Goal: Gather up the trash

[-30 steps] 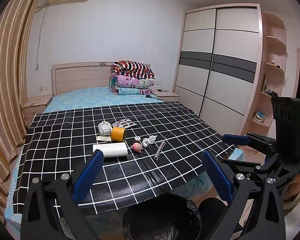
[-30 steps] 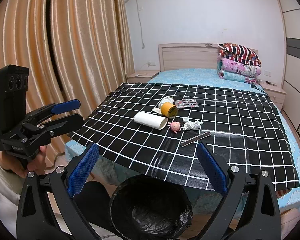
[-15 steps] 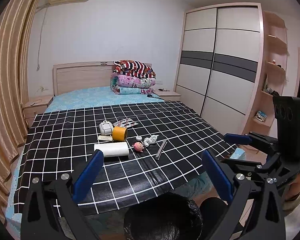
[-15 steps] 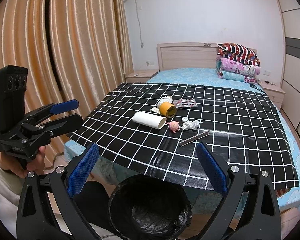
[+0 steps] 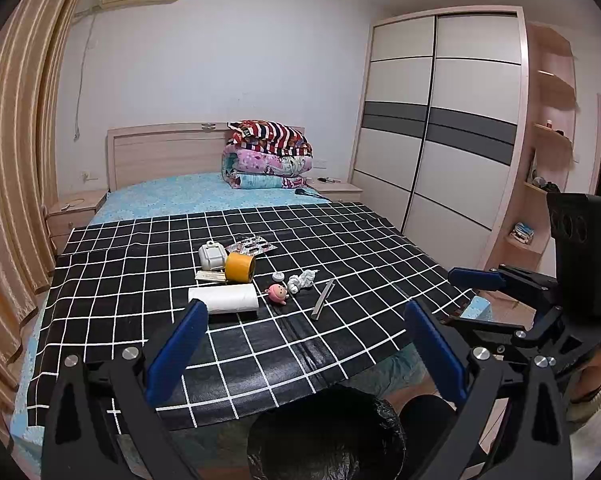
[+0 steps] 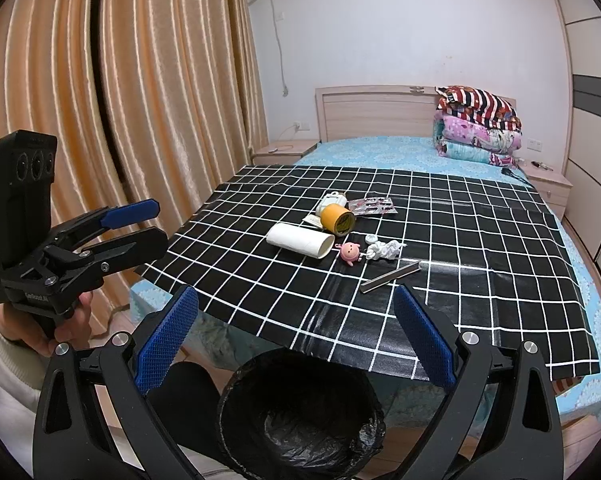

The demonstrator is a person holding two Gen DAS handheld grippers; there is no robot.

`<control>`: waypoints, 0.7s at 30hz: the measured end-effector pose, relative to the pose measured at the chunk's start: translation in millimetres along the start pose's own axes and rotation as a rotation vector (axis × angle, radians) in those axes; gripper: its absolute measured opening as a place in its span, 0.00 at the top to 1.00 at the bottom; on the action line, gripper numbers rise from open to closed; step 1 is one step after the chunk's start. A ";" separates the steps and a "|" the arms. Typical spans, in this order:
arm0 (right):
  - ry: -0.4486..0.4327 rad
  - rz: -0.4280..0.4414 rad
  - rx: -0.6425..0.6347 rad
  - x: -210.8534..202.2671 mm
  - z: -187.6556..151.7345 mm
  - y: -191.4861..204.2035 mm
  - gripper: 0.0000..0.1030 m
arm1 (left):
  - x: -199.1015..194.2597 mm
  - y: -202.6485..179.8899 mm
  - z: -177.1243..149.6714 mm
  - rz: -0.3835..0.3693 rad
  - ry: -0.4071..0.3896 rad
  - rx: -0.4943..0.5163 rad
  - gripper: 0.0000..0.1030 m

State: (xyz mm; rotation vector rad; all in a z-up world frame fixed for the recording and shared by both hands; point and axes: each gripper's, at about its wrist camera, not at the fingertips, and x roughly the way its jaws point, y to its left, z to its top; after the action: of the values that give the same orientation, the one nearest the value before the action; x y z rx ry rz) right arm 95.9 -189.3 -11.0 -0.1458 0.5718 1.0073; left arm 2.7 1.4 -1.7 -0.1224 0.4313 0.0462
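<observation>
From the left wrist view, the left gripper [image 5: 306, 344] hangs over the foot of the bed with its blue pads spread wide and nothing between them. Below it stands the bin [image 5: 326, 432], lined with a black bag, just beyond the hanging edge of the checked cloth [image 5: 140, 264]. The clutter sits in a loose group near the middle of the cloth: a white paper roll [image 5: 225, 298] lying on its side, an orange tape roll [image 5: 240, 267] behind it, a small white box [image 5: 210, 255], a blister pack [image 5: 252, 245], a pink toy [image 5: 277, 293], a crumpled tissue [image 5: 301, 280], a small white cap [image 5: 278, 277] and a grey strip [image 5: 322, 298]. At the right edge the right gripper [image 5: 466, 294] is seen from the side; only one blue pad shows clearly here, and it carries nothing.

From the right wrist view, the right gripper [image 6: 296, 338] is likewise wide open and empty, well short of the items. The bin [image 6: 300, 412] shows only bare black liner where its inside can be seen, with no trash visible in it. The paper roll [image 6: 300, 236], tissue [image 6: 383, 249], toy [image 6: 349, 252] and strip [image 6: 390, 276] all lie on the cloth [image 6: 480, 240]. At left, a hand holds the left gripper [image 6: 148, 226], open and empty.

Judging by this, the collecting has not yet started: every piece is on the bed and nothing is gripped. All the picking and dropping remains, and which pieces count as trash cannot be told for certain.
</observation>
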 end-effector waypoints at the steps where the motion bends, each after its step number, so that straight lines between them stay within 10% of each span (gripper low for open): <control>1: 0.000 0.000 0.000 0.0 -0.1 0.2 0.04 | 0.0 0.0 0.1 0.000 0.000 0.000 0.08; 21: 0.002 -0.005 0.005 -0.9 0.4 -0.6 0.04 | -0.1 0.1 -0.6 0.000 0.000 0.000 0.08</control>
State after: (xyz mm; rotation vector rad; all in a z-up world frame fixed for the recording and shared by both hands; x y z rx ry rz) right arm 96.2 -190.1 -10.2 -0.1439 0.5751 1.0010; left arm 2.4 1.4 -2.2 -0.1223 0.4310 0.0462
